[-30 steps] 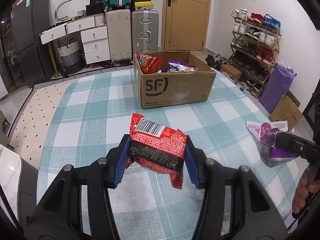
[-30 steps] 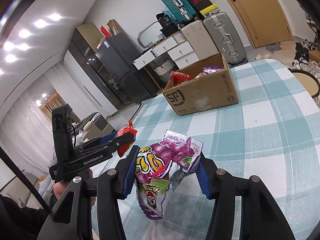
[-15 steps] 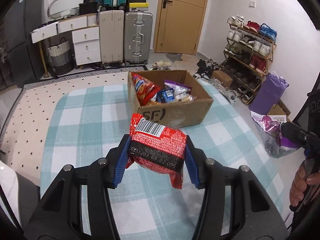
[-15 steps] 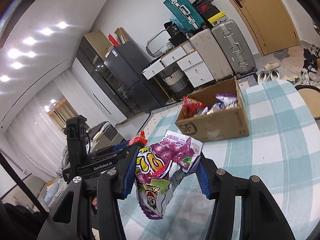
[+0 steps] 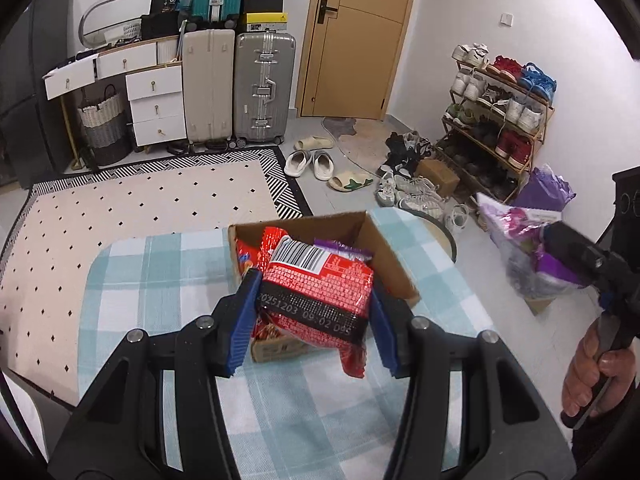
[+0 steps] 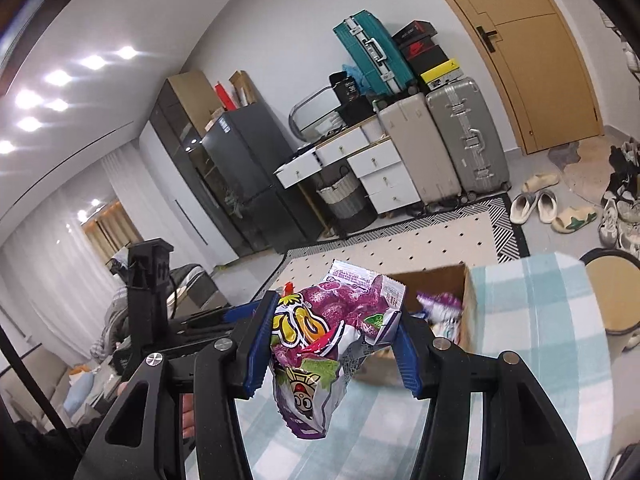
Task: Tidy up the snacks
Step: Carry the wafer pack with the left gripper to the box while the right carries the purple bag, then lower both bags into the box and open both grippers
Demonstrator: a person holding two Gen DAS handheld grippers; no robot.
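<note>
Snacks are mid-delivery here, one in each gripper. The red snack packet (image 5: 316, 292) is pinched between the blue fingers (image 5: 242, 320) of the left gripper (image 5: 312, 322), hanging in the air right over the cardboard box (image 5: 394, 260), which sits near the far edge of the bench (image 5: 168, 280) with its checked cloth. The box already has a few packets in it, red and purple ones from what I can see.

The right gripper (image 6: 332, 346) is clamped on a purple snack bag (image 6: 320, 344), which droops below the fingers (image 6: 260, 340). From its own camera the box (image 6: 466, 300) is just ahead and a bit to the right, so this one looks close but not quite over the opening.

My read: this is the drop-off step. The left side looks about ready. It just needs to lower a touch toward a free spot and spread the fingers so the packet falls inside, not onto the rim. The right one probably needs to shift over the opening first, and the two grippers are near each other, so going one at a time seems safer.
</note>
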